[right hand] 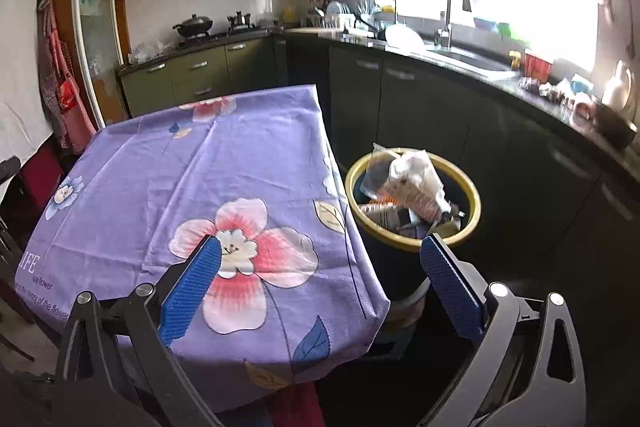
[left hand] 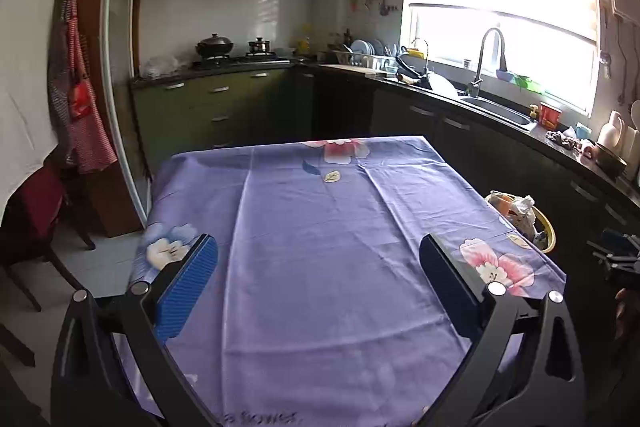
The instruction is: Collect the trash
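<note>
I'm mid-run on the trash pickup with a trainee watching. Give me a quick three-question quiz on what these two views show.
1. True or false: the left gripper is holding a piece of trash.
2. Where does the trash bin stand relative to the table: A) on top of it, B) on the floor beside its edge, C) under the sink?
3. What is inside the bin?

Key
1. False: its jaws are open with nothing between them, as are the right gripper's.
2. B.
3. Crumpled paper, wrappers and plastic, piled to about the rim.
</note>
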`<state>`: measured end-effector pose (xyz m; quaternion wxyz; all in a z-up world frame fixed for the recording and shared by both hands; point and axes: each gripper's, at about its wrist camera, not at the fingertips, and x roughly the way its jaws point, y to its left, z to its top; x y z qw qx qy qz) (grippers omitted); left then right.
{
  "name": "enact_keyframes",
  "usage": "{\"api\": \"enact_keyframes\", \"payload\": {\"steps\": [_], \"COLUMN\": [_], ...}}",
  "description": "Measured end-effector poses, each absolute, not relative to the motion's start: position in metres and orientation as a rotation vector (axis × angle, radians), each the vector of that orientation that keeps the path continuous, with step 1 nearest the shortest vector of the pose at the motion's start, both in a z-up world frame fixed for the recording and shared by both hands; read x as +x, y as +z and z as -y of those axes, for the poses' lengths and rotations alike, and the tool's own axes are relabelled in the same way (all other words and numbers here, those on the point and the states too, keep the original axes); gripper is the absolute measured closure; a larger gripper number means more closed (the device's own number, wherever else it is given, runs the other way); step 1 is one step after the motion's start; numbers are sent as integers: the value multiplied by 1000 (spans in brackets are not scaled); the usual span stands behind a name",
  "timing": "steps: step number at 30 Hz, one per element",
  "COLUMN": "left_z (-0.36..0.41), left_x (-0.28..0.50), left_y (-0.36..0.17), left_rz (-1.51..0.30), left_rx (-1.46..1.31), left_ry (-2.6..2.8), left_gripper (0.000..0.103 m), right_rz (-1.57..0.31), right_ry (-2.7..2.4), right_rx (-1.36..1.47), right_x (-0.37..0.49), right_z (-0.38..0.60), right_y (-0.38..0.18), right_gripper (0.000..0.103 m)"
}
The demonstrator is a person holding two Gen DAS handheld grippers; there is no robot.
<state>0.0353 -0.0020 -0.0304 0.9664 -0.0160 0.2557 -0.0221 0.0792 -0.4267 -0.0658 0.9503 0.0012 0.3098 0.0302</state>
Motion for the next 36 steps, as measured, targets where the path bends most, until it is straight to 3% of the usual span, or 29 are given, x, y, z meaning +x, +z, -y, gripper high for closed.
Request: {"api": "enact_keyframes", "payload": {"steps": [9, 36], "left_z": [-4, -1], "left_x": [10, -1], "left_y": [-31, -21], "left_rz": [-493, -449], "left_rx": [-87, -106], "left_ry": [-76, -12], "left_gripper": [7, 7], "right_rz": [-563, -560], "right_ry": [59, 84], "right_rx": [-18, -16], "right_x": [52, 51], "right_z": [415, 415], "right_y": [-42, -41], "right_gripper": [5, 5]}}
